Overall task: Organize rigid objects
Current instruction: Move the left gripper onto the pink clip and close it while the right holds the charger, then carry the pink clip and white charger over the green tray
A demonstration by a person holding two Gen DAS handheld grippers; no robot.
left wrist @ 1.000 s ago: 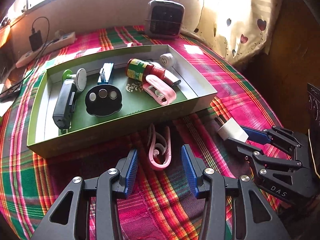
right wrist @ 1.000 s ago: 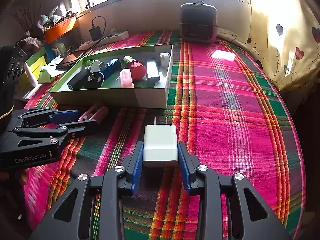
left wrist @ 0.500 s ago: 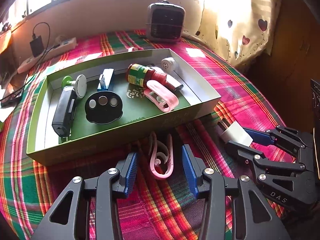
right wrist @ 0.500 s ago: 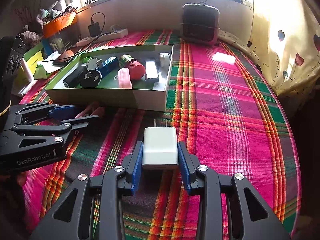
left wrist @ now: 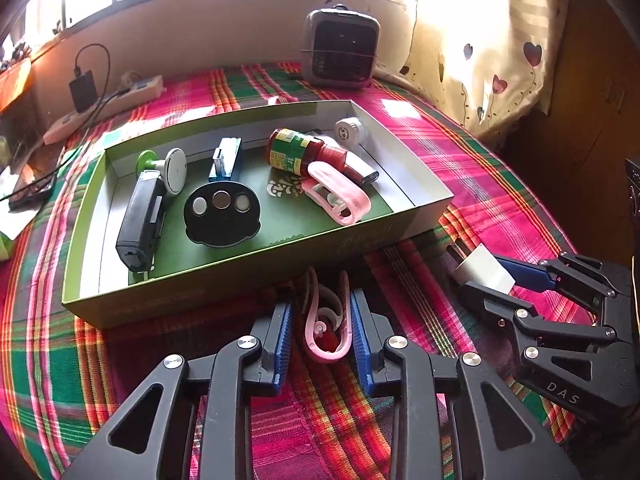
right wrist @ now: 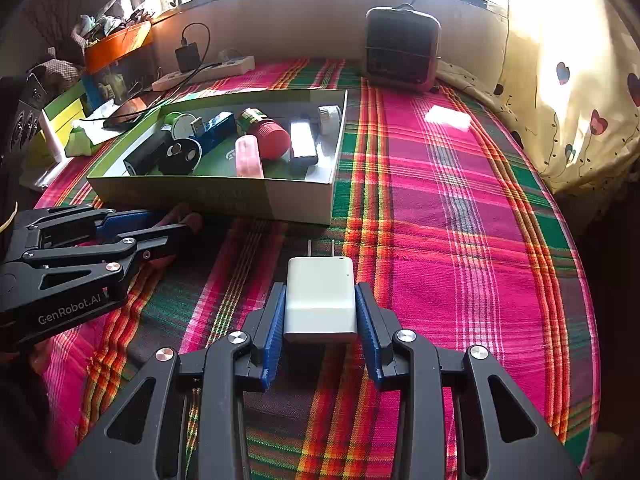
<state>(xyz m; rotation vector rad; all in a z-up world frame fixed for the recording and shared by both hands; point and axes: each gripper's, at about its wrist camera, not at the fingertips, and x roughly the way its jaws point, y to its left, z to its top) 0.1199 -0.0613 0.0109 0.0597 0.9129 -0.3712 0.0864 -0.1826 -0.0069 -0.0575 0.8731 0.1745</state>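
Pink clip [left wrist: 326,322] is seen lying on the plaid cloth [right wrist: 440,184] just in front of the near wall of the green box [left wrist: 240,276], its closed loop pointing toward the camera. It is framed between the narrowed jaws of the left gripper [left wrist: 322,344], whose blue pads [left wrist: 285,340] sit close on either side; whether they press on it cannot be told. To the right, a white charger [right wrist: 320,298] is held between the jaws of the right gripper [right wrist: 320,332], its two prongs pointing away toward the box, with its body low over the cloth.

Inside the box, a second pink clip [left wrist: 336,194] is laid near the right end, touching a red-capped bottle [left wrist: 306,152]. A black round holder [left wrist: 222,214] with three discs is placed in the middle, a dark stapler [left wrist: 140,224] along the left side, and a blue USB drive [left wrist: 226,160] farther back. Beyond the box, a small grey heater [left wrist: 342,46] is stood at the far edge, and a white power strip [left wrist: 108,106] is laid at the far left.
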